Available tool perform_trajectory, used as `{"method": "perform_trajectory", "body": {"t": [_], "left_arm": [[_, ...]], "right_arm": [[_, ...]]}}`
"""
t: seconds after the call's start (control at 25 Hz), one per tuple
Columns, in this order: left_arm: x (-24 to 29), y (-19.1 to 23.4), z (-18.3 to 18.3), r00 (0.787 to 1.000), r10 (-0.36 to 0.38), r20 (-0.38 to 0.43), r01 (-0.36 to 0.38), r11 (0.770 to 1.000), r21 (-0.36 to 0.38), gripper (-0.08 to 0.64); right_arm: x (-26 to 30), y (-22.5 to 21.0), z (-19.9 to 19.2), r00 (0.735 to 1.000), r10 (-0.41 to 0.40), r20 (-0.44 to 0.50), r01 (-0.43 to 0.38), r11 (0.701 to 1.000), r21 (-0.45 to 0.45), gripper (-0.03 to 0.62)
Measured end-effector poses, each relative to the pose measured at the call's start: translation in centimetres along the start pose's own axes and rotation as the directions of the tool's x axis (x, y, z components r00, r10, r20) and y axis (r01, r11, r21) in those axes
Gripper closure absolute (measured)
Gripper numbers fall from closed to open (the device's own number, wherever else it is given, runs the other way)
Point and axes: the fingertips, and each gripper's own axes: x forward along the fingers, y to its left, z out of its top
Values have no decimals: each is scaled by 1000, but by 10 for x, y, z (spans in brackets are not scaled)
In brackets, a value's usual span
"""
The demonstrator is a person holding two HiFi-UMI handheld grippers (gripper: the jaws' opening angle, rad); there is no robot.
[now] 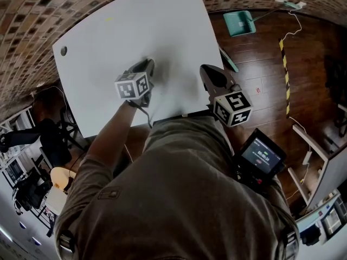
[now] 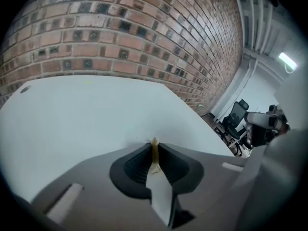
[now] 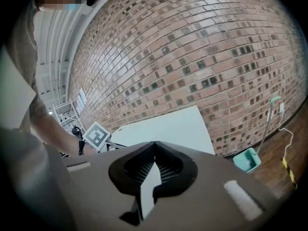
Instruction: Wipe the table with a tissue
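The white table (image 1: 162, 26) fills the upper middle of the head view. My left gripper (image 1: 148, 64) hovers low over its near middle, shut. In the left gripper view its jaws (image 2: 154, 143) pinch a thin yellowish sliver (image 2: 154, 150) that looks like a tissue seen edge-on, with the tabletop (image 2: 96, 114) just beyond. My right gripper (image 1: 205, 70) hangs at the table's near right edge, shut and holding nothing. In the right gripper view it (image 3: 155, 144) points across the table (image 3: 168, 129) toward the brick wall.
A small round hole (image 1: 64, 51) and a faint yellow mark (image 1: 108, 19) sit on the far left of the table. A teal dustpan (image 1: 239, 22) lies on the wooden floor to the right, near yellow-black tape (image 1: 284, 75). Office chairs (image 1: 49, 129) stand at the left.
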Motion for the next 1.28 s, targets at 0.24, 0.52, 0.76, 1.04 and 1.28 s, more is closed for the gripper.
{"method": "perform_trajectory", "body": {"t": [0.24, 0.52, 0.76, 1.04, 1.28], "left_arm": [[1, -8, -13, 999, -35, -3, 35, 999, 4, 517], [-6, -25, -28, 997, -71, -38, 72, 997, 34, 517], [-14, -24, -32, 997, -74, -23, 74, 997, 24, 517], [-51, -21, -56, 997, -80, 18, 80, 996, 29, 517], [-86, -23, -88, 994, -101, 48, 99, 994, 49, 517]], "right_arm": [[3, 6, 1, 1000, 26, -5, -26, 1000, -14, 578], [3, 11, -1, 999, 51, -9, -51, 998, -37, 578], [5, 11, 2, 998, 62, -7, -62, 996, -61, 578], [-8, 47, -15, 998, 64, -9, -64, 994, -88, 578], [-25, 80, -36, 999, 47, -12, -48, 993, -110, 578]]}}
